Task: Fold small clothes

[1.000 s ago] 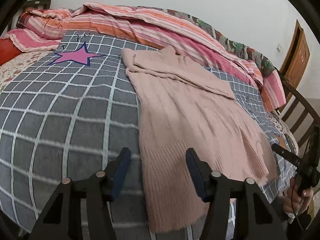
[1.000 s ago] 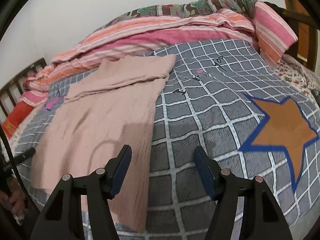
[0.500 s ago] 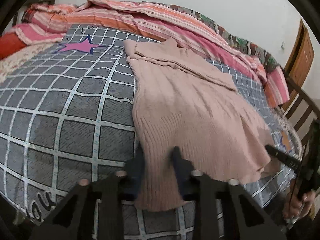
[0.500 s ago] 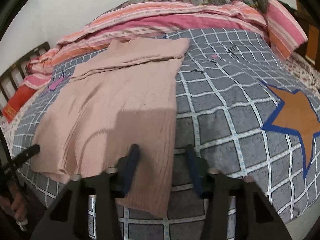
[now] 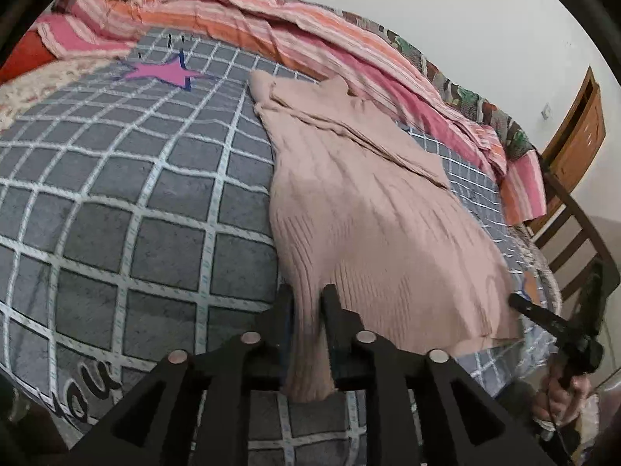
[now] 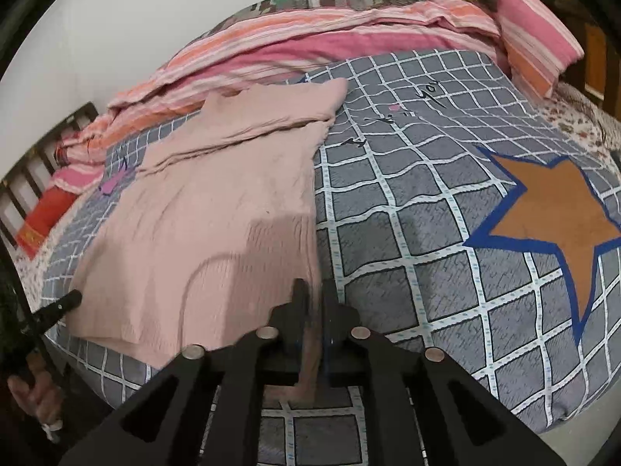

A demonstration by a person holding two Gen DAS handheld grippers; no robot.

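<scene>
A pale pink knitted sweater (image 5: 361,209) lies flat on a grey checked bedspread (image 5: 128,178), its top part folded over at the far end. My left gripper (image 5: 307,299) is shut on the sweater's near left hem corner, which hangs between the jaws. In the right wrist view the sweater (image 6: 209,209) spreads to the left, and my right gripper (image 6: 313,291) is shut on its near right hem corner. Each gripper shows at the edge of the other view, the right one (image 5: 551,322) and the left one (image 6: 58,306).
A striped pink and orange quilt (image 5: 302,35) is heaped along the far side by the wall. A striped pillow (image 6: 531,42) lies at the far right. The bedspread has a pink star (image 5: 163,73) and an orange star (image 6: 551,209). A wooden bed rail (image 5: 574,229) stands at the right.
Both grippers moved forward onto the sweater's near hem and closed from wide open to shut on its two corners. The hem corners now sit pinched between the jaws.
</scene>
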